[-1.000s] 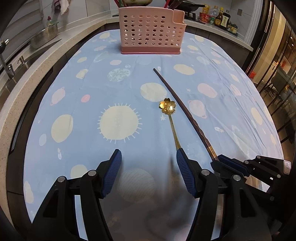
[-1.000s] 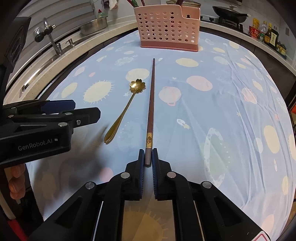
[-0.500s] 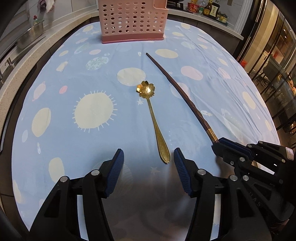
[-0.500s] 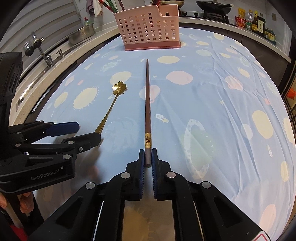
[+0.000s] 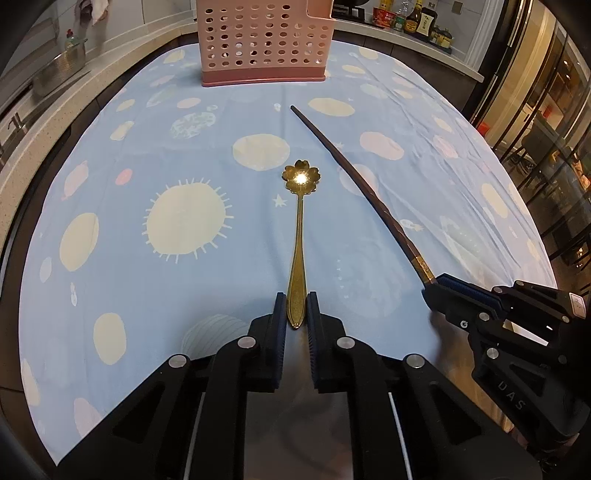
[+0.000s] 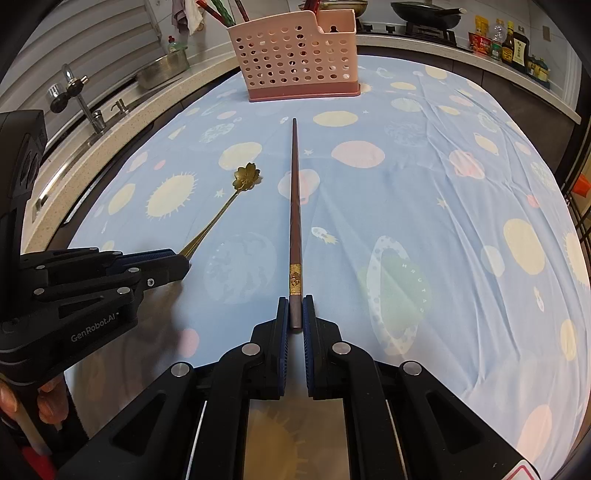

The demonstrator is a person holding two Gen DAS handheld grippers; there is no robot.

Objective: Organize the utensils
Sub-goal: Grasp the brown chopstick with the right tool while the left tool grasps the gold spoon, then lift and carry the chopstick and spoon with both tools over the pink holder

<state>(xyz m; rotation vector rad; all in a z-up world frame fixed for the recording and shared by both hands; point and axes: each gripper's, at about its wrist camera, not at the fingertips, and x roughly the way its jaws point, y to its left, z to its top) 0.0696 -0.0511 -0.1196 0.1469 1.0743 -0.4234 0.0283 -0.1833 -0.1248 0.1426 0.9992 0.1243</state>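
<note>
A gold spoon (image 5: 298, 236) with a flower-shaped bowl lies on the blue tablecloth; it also shows in the right wrist view (image 6: 236, 192). My left gripper (image 5: 296, 314) is shut on the end of its handle. A long dark brown chopstick (image 6: 294, 206) with a gold band points toward the holder; it also shows in the left wrist view (image 5: 362, 188). My right gripper (image 6: 294, 314) is shut on its thick end. A pink perforated utensil holder (image 6: 295, 55) stands at the far end of the table, with several utensils sticking out of it.
The tablecloth (image 6: 424, 192) has planet and sun prints. A counter with a sink and tap (image 6: 79, 99) runs along the left. A stove with a pan (image 6: 424, 11) and sauce bottles (image 6: 513, 40) are at the back right.
My left gripper moved forward to the spoon's handle end and shut on it. My right gripper stayed shut on the chopstick.
</note>
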